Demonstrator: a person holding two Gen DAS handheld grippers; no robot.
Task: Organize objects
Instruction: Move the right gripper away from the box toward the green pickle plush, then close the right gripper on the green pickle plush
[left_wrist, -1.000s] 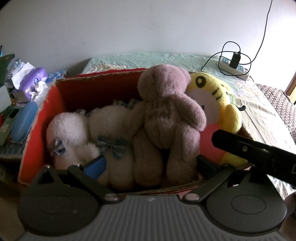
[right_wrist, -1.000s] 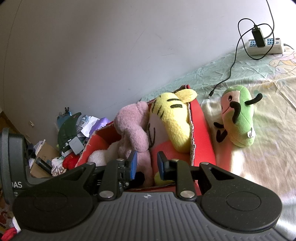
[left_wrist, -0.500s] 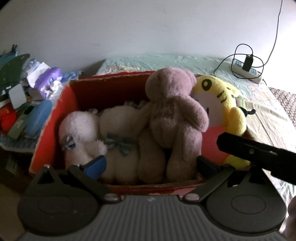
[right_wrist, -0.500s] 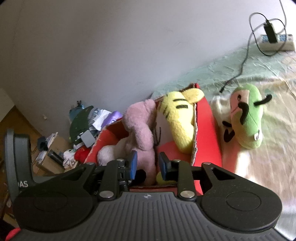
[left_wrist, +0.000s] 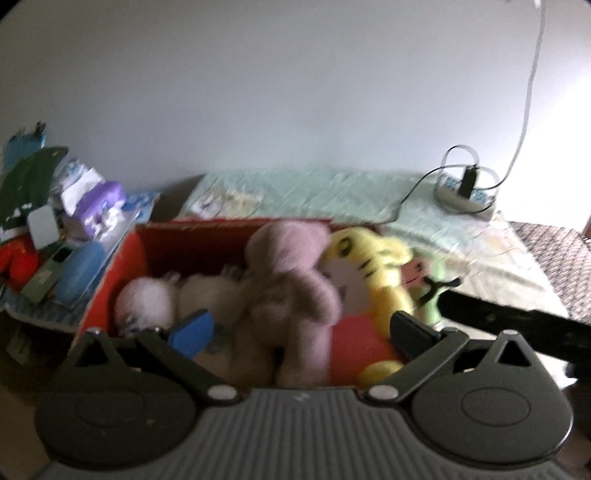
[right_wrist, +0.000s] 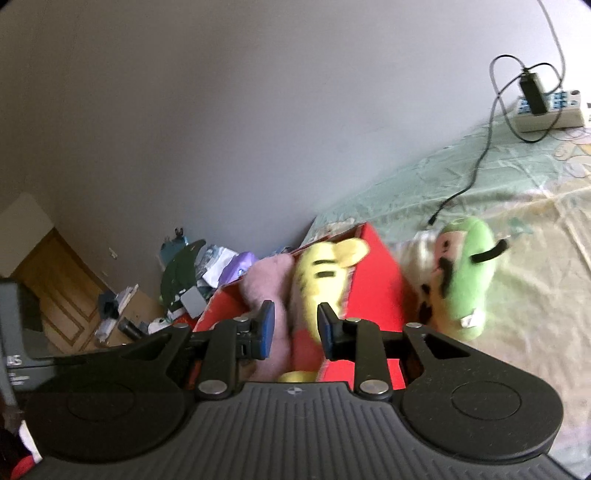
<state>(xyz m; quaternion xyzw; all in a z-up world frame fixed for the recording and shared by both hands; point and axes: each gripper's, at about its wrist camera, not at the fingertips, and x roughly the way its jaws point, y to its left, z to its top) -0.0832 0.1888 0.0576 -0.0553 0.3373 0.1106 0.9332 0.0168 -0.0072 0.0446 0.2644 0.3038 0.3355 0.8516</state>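
A red cardboard box (left_wrist: 125, 266) on the bed holds a white plush (left_wrist: 147, 304), a pink-brown bear (left_wrist: 291, 295) and a yellow tiger plush (left_wrist: 373, 273). A green plush (right_wrist: 469, 280) lies on the bedsheet just outside the box's right wall (right_wrist: 376, 280). My left gripper (left_wrist: 301, 328) is open and empty, in front of the box. My right gripper (right_wrist: 294, 328) is held above the box's near right corner, its fingers a small gap apart with nothing between them. The bear (right_wrist: 266, 295) and tiger (right_wrist: 325, 273) also show in the right wrist view.
A power strip (left_wrist: 465, 188) with a charger and cables lies at the far right of the bed. A cluttered side table (left_wrist: 55, 240) stands left of the box with tissues and a blue case. A wooden floor (right_wrist: 55, 280) lies beyond. The wall is close behind.
Both grippers have pulled back and up from the box, so the toys look smaller. The toys in the box have not moved. The current frames are motion-blurred.
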